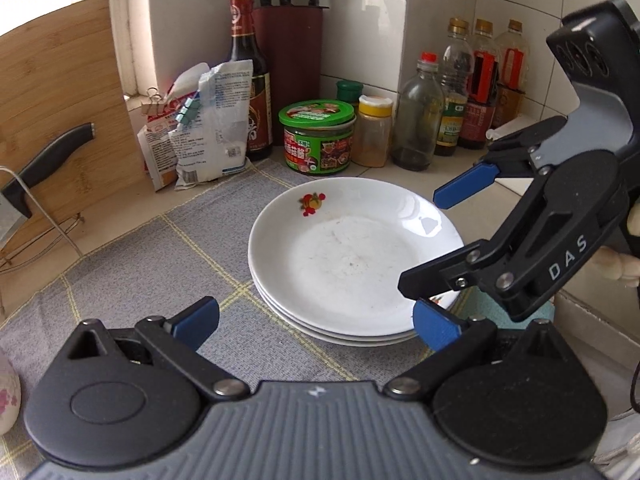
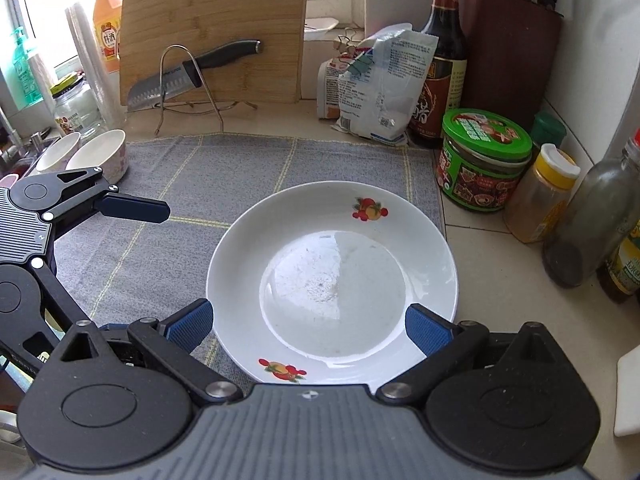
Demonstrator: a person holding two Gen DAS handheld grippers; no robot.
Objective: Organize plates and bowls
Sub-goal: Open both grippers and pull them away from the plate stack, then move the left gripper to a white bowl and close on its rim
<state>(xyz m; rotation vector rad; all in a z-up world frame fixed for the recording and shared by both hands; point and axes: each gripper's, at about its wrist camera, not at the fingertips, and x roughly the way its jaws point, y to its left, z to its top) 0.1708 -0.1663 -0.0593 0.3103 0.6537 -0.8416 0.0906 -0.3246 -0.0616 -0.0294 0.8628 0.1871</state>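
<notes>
We've got a stack of plates [image 1: 352, 264], three by the rims we count in the left wrist view, sitting on the grey checked cloth [image 1: 160, 248] toward its right edge, w/ jars and bottles along the far wall. Two bowls [image 2: 100, 156] sit apart at the far left of the cloth, side by side and touching, not nested.

Right gripper [image 2: 308, 326] is spread wide, holding nothing; its blue pads straddle the near rim of the top plate, one each side. From the left wrist view it hangs over the stack's right edge, tilted down. Left gripper [image 1: 320, 322] is also released and empty, fingers wide, just near-left of the stack, right pad close to the lowest rim; can't tell if it touches.

Our read: plates look done, so the next bit is prob the bowls, or shifting the stack.

- If we move the stack: grip low, under the bottom rim, not the top plate alone, or it'll slide off the others. Glazed rims are slick, so close slowly and squarely.
- Keep clear of the green-lid jar [image 2: 486, 160] and yellow-cap jar [image 2: 540, 196] just beyond the stack.
- For the bowls: the left gripper is nearer. Pinch one wall, lift straight up, lower into the other.
- Don't drag; the cloth will bunch.
</notes>
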